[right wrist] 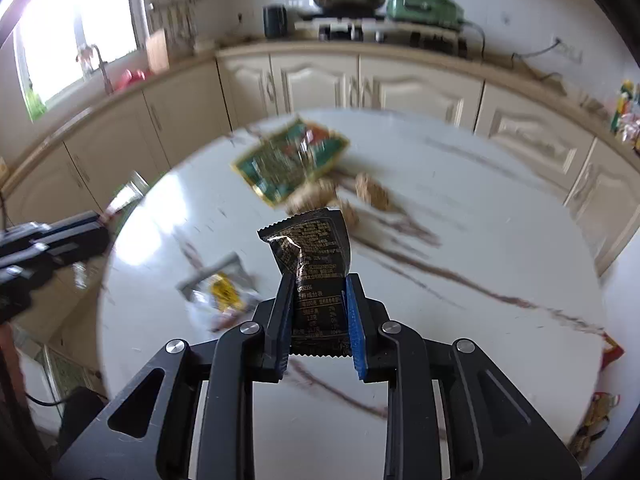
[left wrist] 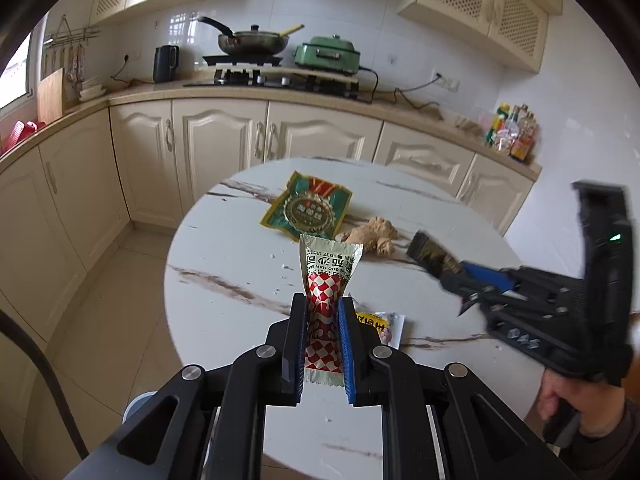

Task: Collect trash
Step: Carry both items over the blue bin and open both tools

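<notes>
Daylit, fisheye-curved edges, right view motion-blurred, window (right wrist: 76, 32) glare

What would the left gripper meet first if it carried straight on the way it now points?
Probably the green packet on the table, in line beyond the sachet that the left gripper holds; depth is unclear, and the gripper's height above the table cannot be judged.

Left gripper (left wrist: 323, 316): matte black linkage body, round silver screws at the pivots, triangular cut-outs in the outer arms. One of its fingers (left wrist: 346, 344) carries a ribbed blue pad; the other looks black with a blue edge.

Right gripper (right wrist: 318, 308): same black frame, silver pivot screws, blue ribbed pad on one finger, dark on the other. Seen from the left wrist camera, it shows a small green light, and the right hand (left wrist: 576, 404) has bare skin and a dark sleeve cuff.
</notes>
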`<state>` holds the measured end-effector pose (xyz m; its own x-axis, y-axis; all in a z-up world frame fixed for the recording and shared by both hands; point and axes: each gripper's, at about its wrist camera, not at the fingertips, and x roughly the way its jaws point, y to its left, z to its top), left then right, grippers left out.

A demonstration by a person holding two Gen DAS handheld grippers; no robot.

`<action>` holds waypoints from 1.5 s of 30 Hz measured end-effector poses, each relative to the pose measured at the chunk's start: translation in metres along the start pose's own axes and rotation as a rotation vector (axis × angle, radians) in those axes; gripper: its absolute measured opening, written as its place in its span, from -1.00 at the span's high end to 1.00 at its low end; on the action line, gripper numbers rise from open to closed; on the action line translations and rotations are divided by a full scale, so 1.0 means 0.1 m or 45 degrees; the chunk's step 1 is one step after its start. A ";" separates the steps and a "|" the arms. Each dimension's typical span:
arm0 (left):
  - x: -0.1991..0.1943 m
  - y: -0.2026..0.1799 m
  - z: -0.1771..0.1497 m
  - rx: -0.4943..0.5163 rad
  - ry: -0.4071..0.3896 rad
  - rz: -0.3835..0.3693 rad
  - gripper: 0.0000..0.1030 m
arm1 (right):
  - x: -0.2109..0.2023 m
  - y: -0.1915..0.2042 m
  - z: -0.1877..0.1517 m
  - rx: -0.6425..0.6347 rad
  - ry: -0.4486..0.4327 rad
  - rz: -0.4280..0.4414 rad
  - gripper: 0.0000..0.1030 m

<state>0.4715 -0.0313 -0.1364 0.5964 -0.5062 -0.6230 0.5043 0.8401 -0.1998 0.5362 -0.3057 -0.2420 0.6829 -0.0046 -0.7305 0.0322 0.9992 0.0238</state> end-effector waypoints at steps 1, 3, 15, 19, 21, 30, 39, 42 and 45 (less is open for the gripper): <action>-0.07 0.02 -0.01 -0.007 -0.013 0.000 0.78 | -0.09 0.03 0.03 -0.006 -0.024 0.002 0.54; -0.23 0.10 -0.05 -0.024 -0.038 0.009 0.78 | -0.30 0.20 0.10 -0.036 -0.084 0.023 0.54; -1.11 1.28 -0.59 -0.254 -0.092 0.238 0.78 | -0.11 1.97 0.35 -0.251 -0.126 0.387 0.54; -1.15 1.77 -0.91 -0.378 -0.026 0.331 0.77 | 0.34 2.57 0.22 -0.304 -0.048 0.479 0.54; -1.07 2.01 -1.09 -0.443 0.046 0.388 0.78 | 0.70 2.89 0.11 -0.331 0.024 0.498 0.53; -0.34 2.79 -1.80 -0.677 0.361 0.405 0.78 | 2.21 3.50 -0.54 -0.372 0.415 0.471 0.52; 0.32 3.23 -1.94 -0.763 0.531 0.391 0.77 | 3.17 3.48 -0.85 -0.248 0.610 0.508 0.39; 0.44 3.34 -1.91 -0.766 0.562 0.394 0.75 | 3.27 3.43 -0.90 -0.227 0.618 0.501 0.20; 0.67 3.45 -1.82 -0.776 0.582 0.385 0.68 | 3.27 3.37 -0.93 -0.225 0.599 0.459 0.12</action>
<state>0.5719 0.2598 -0.3846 0.2721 -0.2217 -0.9364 -0.1439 0.9528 -0.2674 0.7030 0.0335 -0.5365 0.2317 0.3125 -0.9212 -0.2898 0.9262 0.2412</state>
